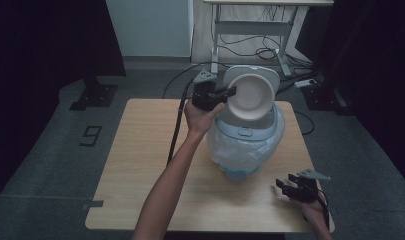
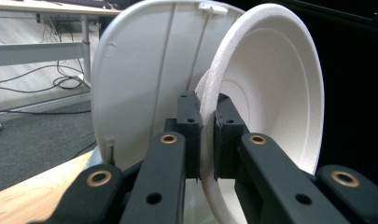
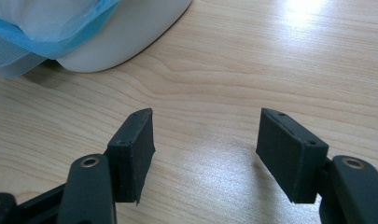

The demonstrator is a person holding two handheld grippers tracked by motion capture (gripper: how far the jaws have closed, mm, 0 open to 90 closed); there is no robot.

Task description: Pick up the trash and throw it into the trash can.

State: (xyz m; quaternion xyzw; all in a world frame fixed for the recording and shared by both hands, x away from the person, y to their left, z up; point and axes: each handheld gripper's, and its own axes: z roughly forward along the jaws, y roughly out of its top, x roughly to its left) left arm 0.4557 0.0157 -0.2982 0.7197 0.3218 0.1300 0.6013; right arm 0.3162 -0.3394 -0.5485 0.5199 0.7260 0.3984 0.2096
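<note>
My left hand-held gripper (image 1: 231, 92) is up over the far middle of the tabletop (image 1: 140, 165), and it is pinching the bowl (image 1: 251, 96) by its rim. The bowl is a white foam one, tipped up on edge so its hollow faces back toward me in the high view. From the left gripper view the grip is plain: the rim (image 2: 207, 140) runs straight down between my two black pads (image 2: 191, 135), one pad pressed on the outside wall, the other on the inside, and the rest of the bowl (image 2: 280, 93) swells up and off to the right of the jaws.

Just behind the bowl stands the bin's raised lid (image 1: 262, 75), white and ribbed on its underside (image 2: 144, 84), and the bowl sits right in front of it; I cannot tell whether they touch. Below the bowl is the bin (image 1: 247, 145) itself, its mouth lined with a pale blue bag (image 1: 235, 150).

My right hand-held gripper (image 1: 286, 187) is down at the near right of the tabletop, well apart from the bowl. Its jaws are spread with bare wood (image 3: 210, 140) between them. The foot of the bin (image 3: 126, 37) and a fold of the bag (image 3: 51, 28) lie to its far left.
</note>
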